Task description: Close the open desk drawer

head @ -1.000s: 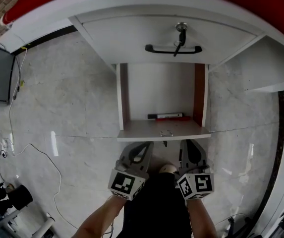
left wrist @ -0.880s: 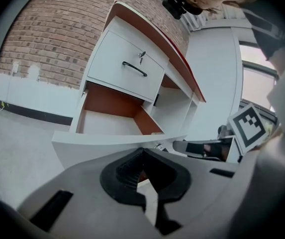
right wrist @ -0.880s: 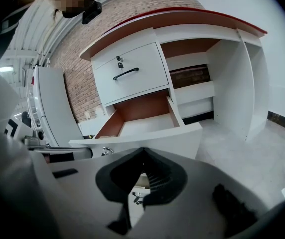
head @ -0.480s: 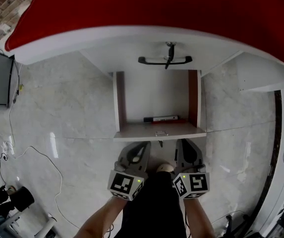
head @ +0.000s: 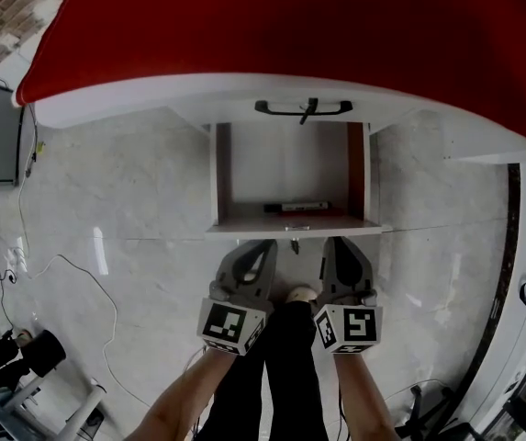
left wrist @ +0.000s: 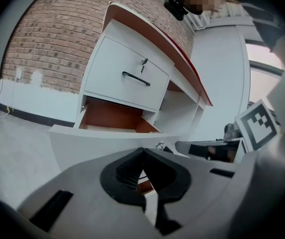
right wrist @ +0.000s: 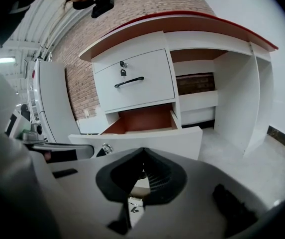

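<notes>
Below the red desk top point(head: 290, 26), the bottom drawer point(head: 290, 229) sticks out, wide open.

Both grippers sit low, side by side, with their tips right next to the drawer's white front. I cannot tell if they touch it. The left gripper point(left wrist: 142, 152) has its fingers pressed together with nothing between them. The right gripper point(right wrist: 143, 152) has its fingers pressed together too, and holds nothing. A thin dark thing point(head: 290, 207) lies inside the drawer near the front. The top drawer point(left wrist: 127, 73) above it is closed, with a black handle point(left wrist: 136, 78) and a key point(left wrist: 143, 62) in its lock.
</notes>
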A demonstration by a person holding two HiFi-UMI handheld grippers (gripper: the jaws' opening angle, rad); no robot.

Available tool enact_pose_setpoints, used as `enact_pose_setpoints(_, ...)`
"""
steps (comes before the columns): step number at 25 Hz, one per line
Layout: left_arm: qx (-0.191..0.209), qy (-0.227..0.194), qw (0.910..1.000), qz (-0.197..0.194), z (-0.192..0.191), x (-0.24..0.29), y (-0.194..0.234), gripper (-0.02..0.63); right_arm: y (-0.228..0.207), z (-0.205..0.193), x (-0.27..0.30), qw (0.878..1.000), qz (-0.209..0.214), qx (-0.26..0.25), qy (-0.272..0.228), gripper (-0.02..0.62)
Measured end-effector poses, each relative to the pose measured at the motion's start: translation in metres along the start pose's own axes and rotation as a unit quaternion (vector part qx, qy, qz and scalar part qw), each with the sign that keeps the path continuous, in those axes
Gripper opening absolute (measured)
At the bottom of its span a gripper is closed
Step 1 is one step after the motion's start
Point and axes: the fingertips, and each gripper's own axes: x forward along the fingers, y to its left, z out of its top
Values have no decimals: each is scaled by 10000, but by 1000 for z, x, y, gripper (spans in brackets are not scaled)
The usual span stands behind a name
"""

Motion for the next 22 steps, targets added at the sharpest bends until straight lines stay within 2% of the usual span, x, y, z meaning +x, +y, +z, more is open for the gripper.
enact_pose_setpoints(8, 19, 69, 10000, -6, 5, 5, -2, 9, 0, 7, 2, 10000, -14, 51, -40, 6)
enact_pose_setpoints(15, -285, 77, 9995, 56, 10, 6, -1, 9, -3, 11, 5, 9999, -66, 112, -26, 6)
enact_pose_setpoints(22, -331, -76, 9993, 182, 25, 17, 10, 9, -5, 20, 21, 10000, 38, 36, -9, 8)
